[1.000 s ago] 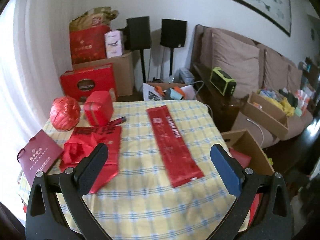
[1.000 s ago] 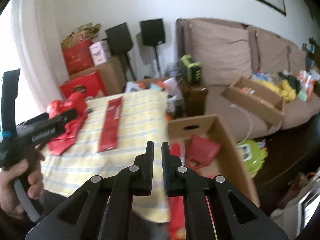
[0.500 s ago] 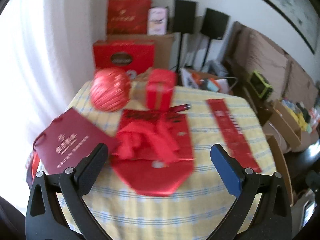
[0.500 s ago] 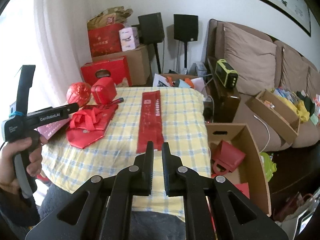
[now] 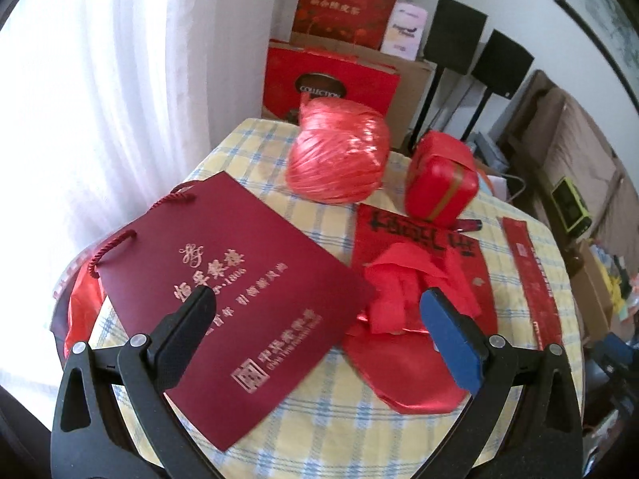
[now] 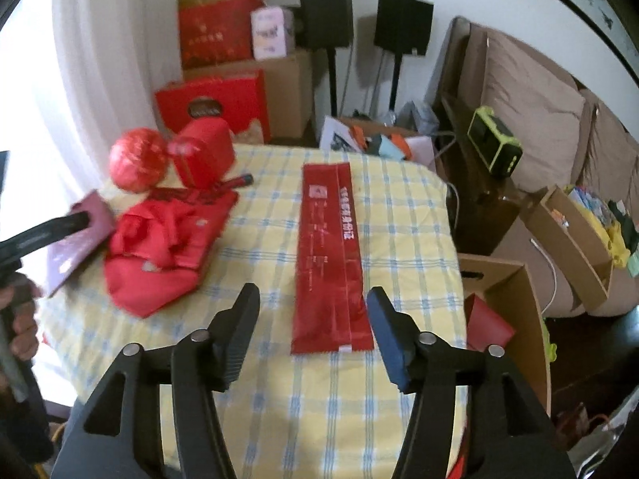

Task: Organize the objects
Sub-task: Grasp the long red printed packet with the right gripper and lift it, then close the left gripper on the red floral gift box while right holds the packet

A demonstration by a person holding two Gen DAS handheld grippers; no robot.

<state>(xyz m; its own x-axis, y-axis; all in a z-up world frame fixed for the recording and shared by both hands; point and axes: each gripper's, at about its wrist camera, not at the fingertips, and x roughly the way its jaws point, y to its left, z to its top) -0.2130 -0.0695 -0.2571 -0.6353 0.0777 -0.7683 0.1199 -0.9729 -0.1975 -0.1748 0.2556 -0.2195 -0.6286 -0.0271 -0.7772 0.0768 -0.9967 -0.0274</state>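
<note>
Over the yellow checked tablecloth [image 6: 399, 215] near a brown sofa [image 6: 531, 103], left tongs [image 5: 319, 315] gape empty, right tongs [image 6: 313, 319] are opening, empty

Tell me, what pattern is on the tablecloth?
The tablecloth is pale yellow with a blue and white check; the right wrist view shows it best.

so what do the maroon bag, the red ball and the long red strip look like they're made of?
Maroon bag: matte card or stiff paper, metallic printed lettering, twisted cord handles.
Red ball: wound glossy plastic ribbon or raffia, judging by the strands and glare.
Red strip: probably glossy plastic or foil sleeve; shiny, lies flat, crimped end.
</note>
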